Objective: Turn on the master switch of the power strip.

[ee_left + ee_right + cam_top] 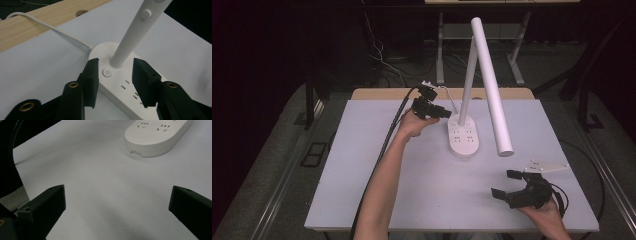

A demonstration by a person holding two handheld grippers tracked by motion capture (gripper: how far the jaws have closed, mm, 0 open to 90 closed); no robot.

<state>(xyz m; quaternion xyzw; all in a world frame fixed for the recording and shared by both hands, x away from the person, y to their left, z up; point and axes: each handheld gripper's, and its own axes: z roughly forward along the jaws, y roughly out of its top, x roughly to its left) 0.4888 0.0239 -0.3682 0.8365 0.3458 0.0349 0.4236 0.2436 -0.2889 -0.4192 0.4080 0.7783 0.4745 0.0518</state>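
Your right gripper (508, 184) sits nearest, low at the right front of the desk (362, 165), with your right hand (546, 210) wrapped behind it. Its jaws are spread wide and hold nothing; in the right gripper view they frame bare white desk surface, with the near end of the lamp base (157, 137) lying well beyond them. The grey three-cornered plate (546, 166) on top of that gripper points toward the right edge of the desk.

Your left forearm (382, 190) reaches up the middle of the desk, and your left hand (412, 122) holds your left gripper (447, 113) right at the far end of the white desk lamp's base (463, 136). In the left gripper view its jaws are partly open and empty, standing on either side of the base's top, one to each side of the round power button (107, 72). Whether either jaw touches the base, you cannot tell. The lamp's upright stem (136, 32) rises just beyond the button, between the jaw tips, and it carries a small round knob (146, 14) higher up.

The base is an oval power strip with socket slots (463, 135) on top, standing at the centre of the desk. The long white lamp head (492, 85) slopes down from the top of the stem toward your right. A white power cord (50, 27) leaves the far end of the base and runs across the wooden strip (50, 17) at the back of the desk.
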